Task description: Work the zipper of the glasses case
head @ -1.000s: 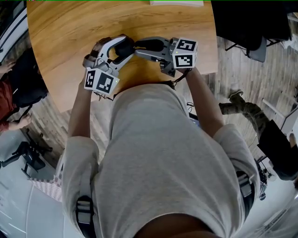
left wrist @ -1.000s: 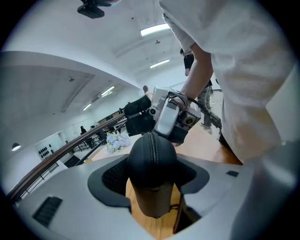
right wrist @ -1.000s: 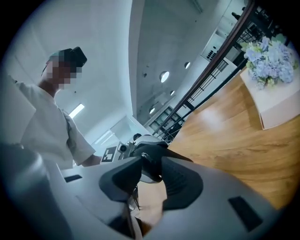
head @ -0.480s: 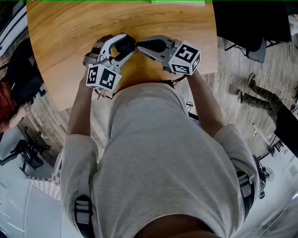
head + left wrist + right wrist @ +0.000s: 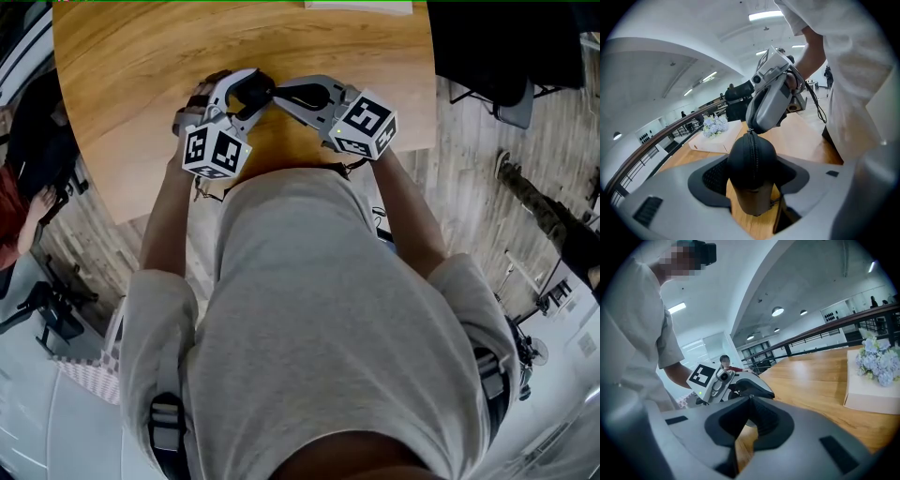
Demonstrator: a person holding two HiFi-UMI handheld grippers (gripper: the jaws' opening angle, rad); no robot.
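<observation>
A black zipped glasses case [image 5: 752,161] stands between the pads of my left gripper [image 5: 752,177], which is shut on its sides. Its zipper line [image 5: 753,152] runs up the middle to the far end. There my right gripper [image 5: 751,131] pinches the small zipper pull. In the right gripper view the right gripper [image 5: 750,399] has its jaws together, with the case [image 5: 758,386] just beyond them. In the head view both grippers meet over the case [image 5: 253,94] near the table's front edge, the left gripper [image 5: 242,96] at left and the right gripper [image 5: 274,94] at right.
The round wooden table [image 5: 141,56] ends just in front of my body. A white box topped with pale flowers [image 5: 876,373] sits further back on it. A person in red [image 5: 11,202] is at the left, and dark chairs [image 5: 516,94] stand at the right.
The right gripper's jaws have closed at the case's end. Both marker cubes have shifted slightly towards each other, and the left one has risen.
</observation>
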